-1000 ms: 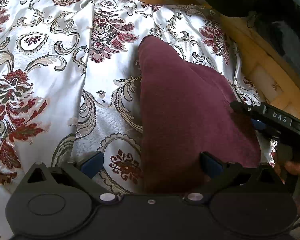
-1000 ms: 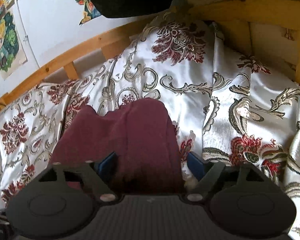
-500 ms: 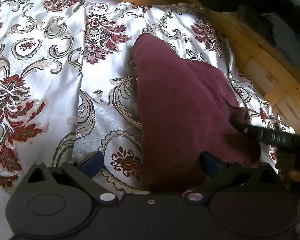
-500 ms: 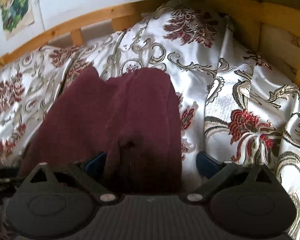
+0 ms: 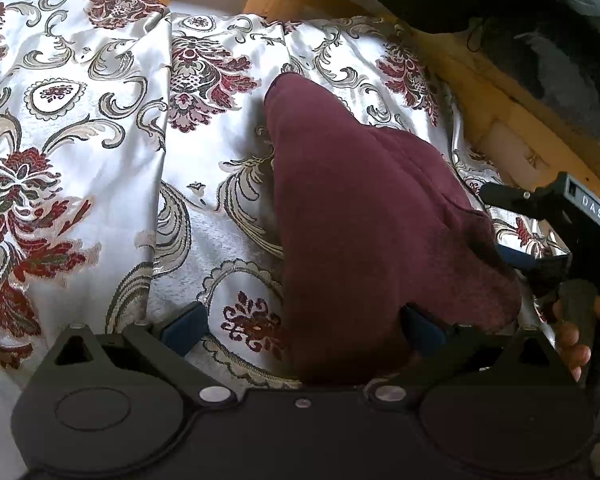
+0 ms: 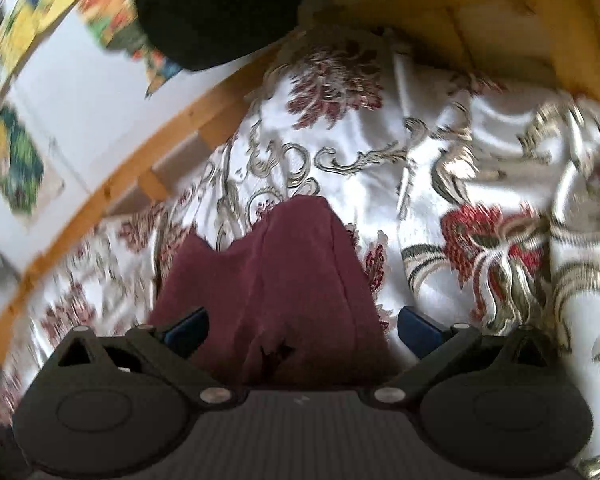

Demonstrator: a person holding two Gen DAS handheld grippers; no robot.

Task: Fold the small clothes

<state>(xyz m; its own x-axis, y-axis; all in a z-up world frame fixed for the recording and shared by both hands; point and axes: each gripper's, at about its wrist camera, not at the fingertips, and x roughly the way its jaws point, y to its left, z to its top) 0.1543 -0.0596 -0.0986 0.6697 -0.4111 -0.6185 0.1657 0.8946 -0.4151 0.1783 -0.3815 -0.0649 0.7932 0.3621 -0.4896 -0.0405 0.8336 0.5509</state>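
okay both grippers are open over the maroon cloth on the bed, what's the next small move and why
Probably close the right hand-held gripper on the near edge of the maroon cloth. The cloth lies between its open jaws, loose on the floral bedspread, while the left hand-held gripper is open too, so nothing holds it yet.

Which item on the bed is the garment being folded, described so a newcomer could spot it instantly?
Start at the wooden bed frame and the shiny white floral bedspread covering it. The maroon garment lies on that spread, partly folded, between both open grippers. It is the only plain, matte, single-colour cloth there; everything around it is glossy and patterned.
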